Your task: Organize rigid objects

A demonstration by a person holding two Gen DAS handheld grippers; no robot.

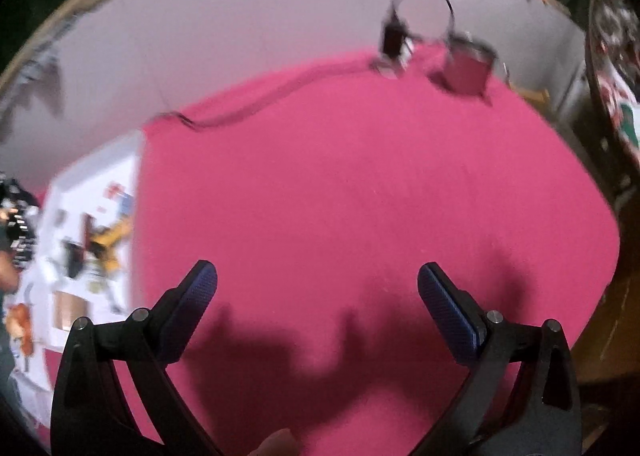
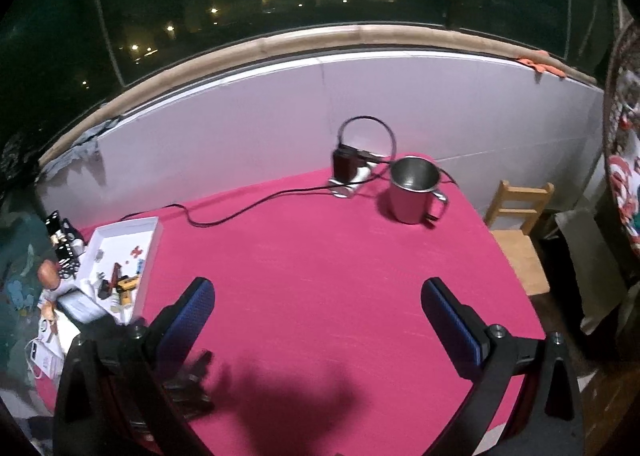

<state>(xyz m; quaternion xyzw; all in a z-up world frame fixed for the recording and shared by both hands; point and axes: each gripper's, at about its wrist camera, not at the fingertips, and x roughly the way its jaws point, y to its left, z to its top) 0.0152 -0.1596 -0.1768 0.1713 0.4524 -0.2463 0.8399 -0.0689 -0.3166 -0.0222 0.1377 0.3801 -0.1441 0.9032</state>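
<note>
We are holding both tools, left (image 1: 317, 280) and right (image 2: 317, 294), spread wide over bare pink cloth-covered bench (image 2: 320, 256); shiny steel mug (image 2: 414, 192) standing near far edge.

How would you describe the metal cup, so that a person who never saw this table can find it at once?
Look at the pink tablecloth and follow it to the far right corner, near the white wall. There the steel mug stands upright, open side up, its handle turned toward the small wooden chair. Unlike the dark camera device with its black cable beside it, the mug is shiny, round and hollow.
</note>
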